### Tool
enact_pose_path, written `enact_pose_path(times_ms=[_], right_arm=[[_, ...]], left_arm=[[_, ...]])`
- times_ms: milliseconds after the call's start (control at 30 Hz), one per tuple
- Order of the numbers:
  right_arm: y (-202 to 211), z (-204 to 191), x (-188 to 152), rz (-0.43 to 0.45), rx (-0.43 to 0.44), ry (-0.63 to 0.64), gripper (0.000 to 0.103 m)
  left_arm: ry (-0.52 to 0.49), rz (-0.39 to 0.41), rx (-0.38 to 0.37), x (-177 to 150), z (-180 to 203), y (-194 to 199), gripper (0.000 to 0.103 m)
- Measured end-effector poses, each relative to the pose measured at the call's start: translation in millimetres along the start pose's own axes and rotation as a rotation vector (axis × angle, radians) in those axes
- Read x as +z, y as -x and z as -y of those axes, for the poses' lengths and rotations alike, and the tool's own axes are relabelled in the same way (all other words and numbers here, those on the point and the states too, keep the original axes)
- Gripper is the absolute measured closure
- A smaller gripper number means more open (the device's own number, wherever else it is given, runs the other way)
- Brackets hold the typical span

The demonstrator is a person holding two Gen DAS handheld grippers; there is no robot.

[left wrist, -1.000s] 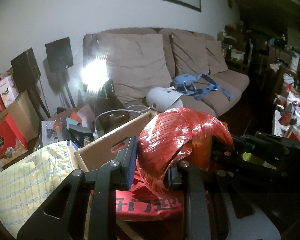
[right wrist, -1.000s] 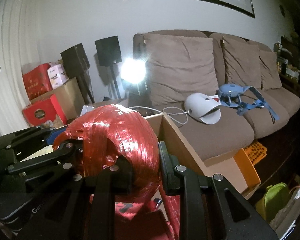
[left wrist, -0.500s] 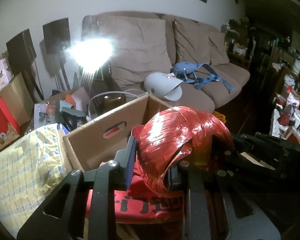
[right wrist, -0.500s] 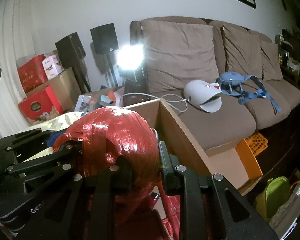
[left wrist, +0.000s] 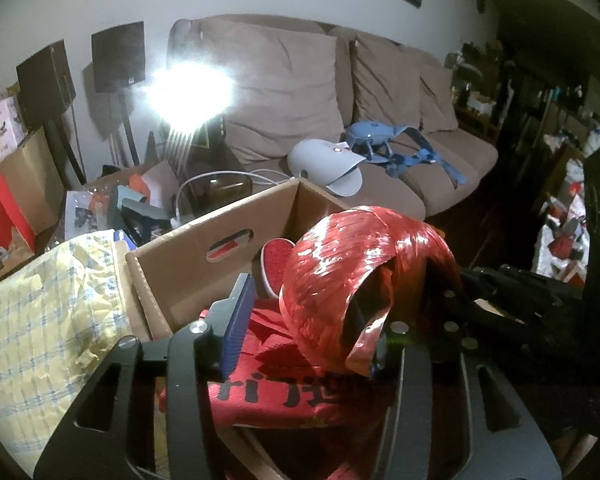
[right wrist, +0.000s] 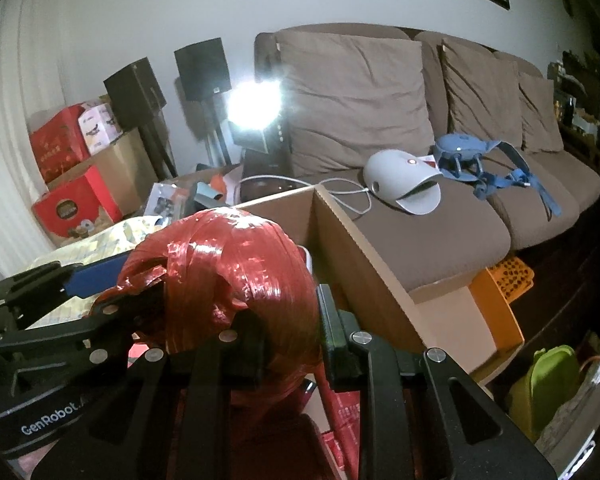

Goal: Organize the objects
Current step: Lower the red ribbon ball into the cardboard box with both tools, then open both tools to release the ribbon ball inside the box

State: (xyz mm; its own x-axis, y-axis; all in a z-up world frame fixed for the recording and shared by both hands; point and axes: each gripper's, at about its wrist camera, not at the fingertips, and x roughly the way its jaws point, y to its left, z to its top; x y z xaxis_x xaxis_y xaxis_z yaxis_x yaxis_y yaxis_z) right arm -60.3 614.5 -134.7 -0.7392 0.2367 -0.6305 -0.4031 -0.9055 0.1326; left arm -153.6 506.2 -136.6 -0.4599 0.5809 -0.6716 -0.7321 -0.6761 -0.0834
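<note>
A shiny red roll of plastic twine [left wrist: 352, 276] hangs over an open cardboard box [left wrist: 188, 256]. It also shows in the right wrist view [right wrist: 236, 272]. My left gripper [left wrist: 308, 328] has opened; its blue-padded left finger [left wrist: 238, 316] stands clear of the roll. My right gripper [right wrist: 288, 328] is shut on the roll and holds it from the other side. Red printed bags [left wrist: 284, 392] lie in the box under the roll.
A brown sofa [right wrist: 440, 208] behind the box carries a white domed device [right wrist: 404, 184] and a blue strapped item [right wrist: 484, 160]. A yellow checked cloth [left wrist: 32, 328] lies left of the box. Red gift boxes [right wrist: 72, 200], speakers and a bright lamp stand at the back left.
Both grippers have carried the roll down over the box. The left gripper's jaws have spread, and its blue pad has come off the roll.
</note>
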Motion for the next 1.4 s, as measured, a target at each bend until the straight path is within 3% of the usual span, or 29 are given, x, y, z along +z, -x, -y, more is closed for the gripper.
enact_pose_path(times_ms=[533,600,833,1133,1400], right_arm=[[3,8,2,0.008,0.029,-0.040,0.073],[7,12,3,0.024,0.061,-0.060,0.069],[26,25,11,0.070,0.095,-0.111,0.069],[31,42,14,0.057,0.064,-0.168,0.069],[33,26,15,0.034,0.074,-0.115,0.069]], left_arm=[[0.102,0.000,0.019,7,-16,-9,0.049],[0.121,-0.012,0.053,10,-19,-16,0.049],[0.181,-0.041,0.145,14,-39,-35,0.051],[0.220,-0.027,0.105,10,-51,-16,0.051],[0.208,0.008,0.066,11,-54,31,0.044]])
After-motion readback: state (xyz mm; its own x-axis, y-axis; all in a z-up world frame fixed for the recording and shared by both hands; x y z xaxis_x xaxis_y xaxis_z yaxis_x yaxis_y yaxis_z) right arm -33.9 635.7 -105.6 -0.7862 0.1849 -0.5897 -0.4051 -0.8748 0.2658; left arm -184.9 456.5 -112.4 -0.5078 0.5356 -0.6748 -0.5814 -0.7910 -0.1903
